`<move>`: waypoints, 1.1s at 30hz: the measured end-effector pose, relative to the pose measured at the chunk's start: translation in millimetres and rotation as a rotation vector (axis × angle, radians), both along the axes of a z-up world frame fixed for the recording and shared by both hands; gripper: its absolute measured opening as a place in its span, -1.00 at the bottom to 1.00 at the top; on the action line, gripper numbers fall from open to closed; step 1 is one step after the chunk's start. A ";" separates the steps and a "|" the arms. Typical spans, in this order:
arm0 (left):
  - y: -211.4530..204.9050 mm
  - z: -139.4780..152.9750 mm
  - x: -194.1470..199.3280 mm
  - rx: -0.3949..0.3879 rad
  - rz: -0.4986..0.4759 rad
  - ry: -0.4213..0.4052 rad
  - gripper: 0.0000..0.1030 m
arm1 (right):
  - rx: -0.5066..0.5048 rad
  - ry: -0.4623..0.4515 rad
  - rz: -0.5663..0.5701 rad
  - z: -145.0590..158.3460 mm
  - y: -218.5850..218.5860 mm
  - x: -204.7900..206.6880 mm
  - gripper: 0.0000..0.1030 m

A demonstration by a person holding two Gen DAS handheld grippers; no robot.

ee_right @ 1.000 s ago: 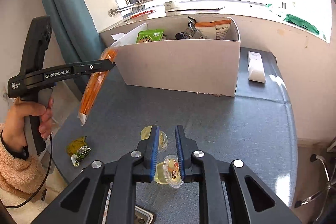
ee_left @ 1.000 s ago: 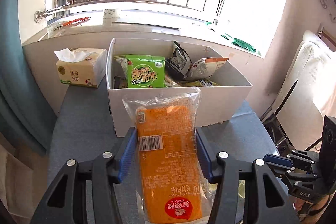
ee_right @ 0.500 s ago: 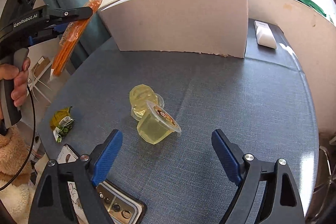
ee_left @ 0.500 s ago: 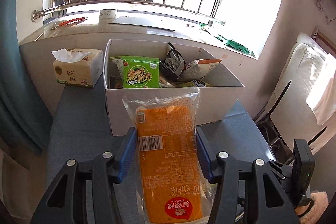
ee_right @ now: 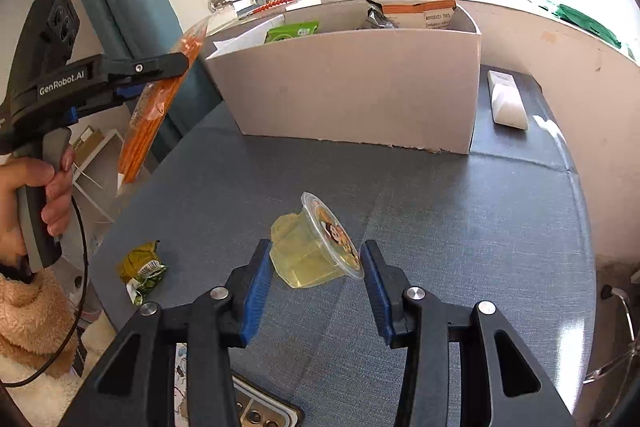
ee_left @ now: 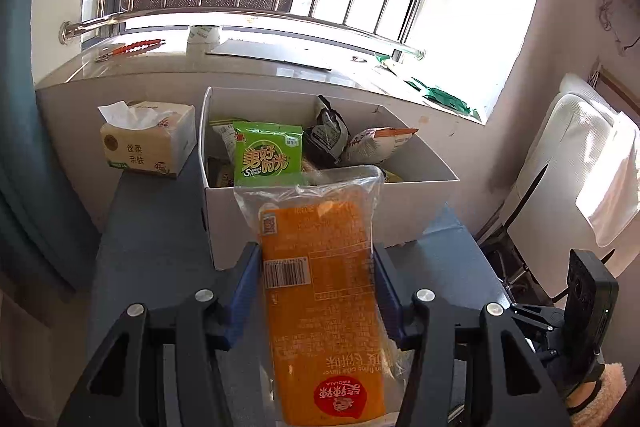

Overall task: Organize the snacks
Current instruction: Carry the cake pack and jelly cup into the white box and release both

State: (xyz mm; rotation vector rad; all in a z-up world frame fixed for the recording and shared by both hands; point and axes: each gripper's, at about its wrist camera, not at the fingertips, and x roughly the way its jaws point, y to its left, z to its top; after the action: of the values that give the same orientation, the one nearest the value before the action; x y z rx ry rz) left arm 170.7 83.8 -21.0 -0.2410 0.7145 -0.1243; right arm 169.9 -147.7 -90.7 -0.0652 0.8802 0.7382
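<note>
Since a second ago: right gripper (ee_right: 316,263) let go of the jelly cup (ee_right: 316,247), swung wide, now closing again with the cup between the jaws; left pad looks at the cup base, right pad at the lid rim, firm contact not confirmed. Second jelly cup (ee_right: 286,227) just behind it, touching. Left gripper (ee_left: 318,279) unchanged, clamped on the orange cake packet (ee_left: 320,287), hanging in front of the white box (ee_right: 360,83), short of its near wall.

Risks: cup lies on its side on the table (ee_right: 480,227), lid toward the right jaw, axis roughly across the jaws; rim-and-base pinch on slick tapered plastic could squirt out or roll. Neighbour cup could get nudged or caught too. Packet held mid-length, floppy film; top edge could snag on the box wall.

Packet long axis along the gripper's pointing line, clear sealed end toward the box, red logo end toward the handle. Green wrapper (ee_right: 142,267) left of the cups, near table edge.
</note>
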 end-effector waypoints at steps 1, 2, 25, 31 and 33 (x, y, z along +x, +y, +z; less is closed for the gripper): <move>-0.5 4.4 3.5 0.002 -0.004 -0.010 0.13 | 0.027 -0.013 -0.011 10.8 -2.8 4.5 -0.06; -0.2 10.8 8.0 -0.003 -0.009 -0.027 0.13 | 0.048 -0.022 -0.015 20.9 -4.3 9.8 -0.06; 29.1 34.0 172.4 0.066 0.051 -0.035 1.00 | 0.157 -0.067 -0.150 112.7 64.0 185.6 1.00; 40.9 37.6 153.0 0.076 0.070 -0.026 1.00 | 0.123 -0.076 -0.147 115.2 55.0 170.4 1.00; 41.4 43.4 142.7 0.067 0.062 -0.040 1.00 | 0.119 -0.082 -0.141 116.8 52.9 162.2 1.00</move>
State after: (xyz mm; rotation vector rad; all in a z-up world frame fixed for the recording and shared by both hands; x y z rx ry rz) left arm 313.3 125.3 22.4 -0.1963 0.6693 -0.0457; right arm 332.1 -94.8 26.1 0.0713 0.7535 0.6500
